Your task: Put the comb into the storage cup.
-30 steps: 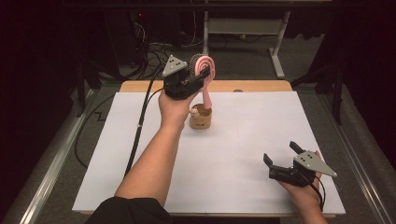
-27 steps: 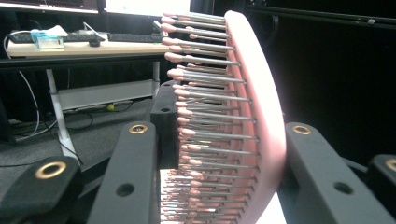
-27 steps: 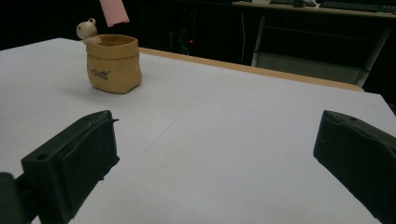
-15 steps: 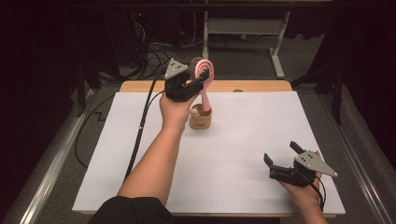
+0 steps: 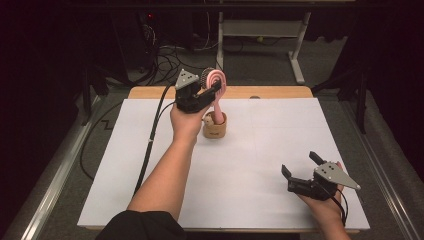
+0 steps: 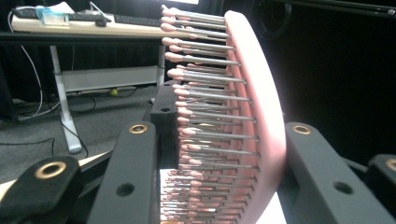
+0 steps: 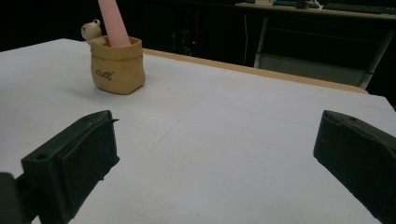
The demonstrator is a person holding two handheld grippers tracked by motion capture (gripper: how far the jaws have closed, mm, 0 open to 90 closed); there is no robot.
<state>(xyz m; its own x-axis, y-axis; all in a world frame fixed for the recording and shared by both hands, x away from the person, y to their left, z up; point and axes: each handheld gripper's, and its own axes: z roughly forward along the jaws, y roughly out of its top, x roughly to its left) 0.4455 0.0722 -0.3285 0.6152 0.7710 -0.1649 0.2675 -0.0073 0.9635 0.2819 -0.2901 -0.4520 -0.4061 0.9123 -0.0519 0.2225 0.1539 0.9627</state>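
Left gripper (image 5: 212, 90) clamped on pink hairbrush (image 6: 252, 107) head, bristles between the jaws; handle end down inside tan pot (image 5: 214, 128) right below them. Pot has dark cursive writing, too small to read (image 7: 103, 74). Right gripper (image 5: 300, 167) spread wide, nothing between, far from pot.
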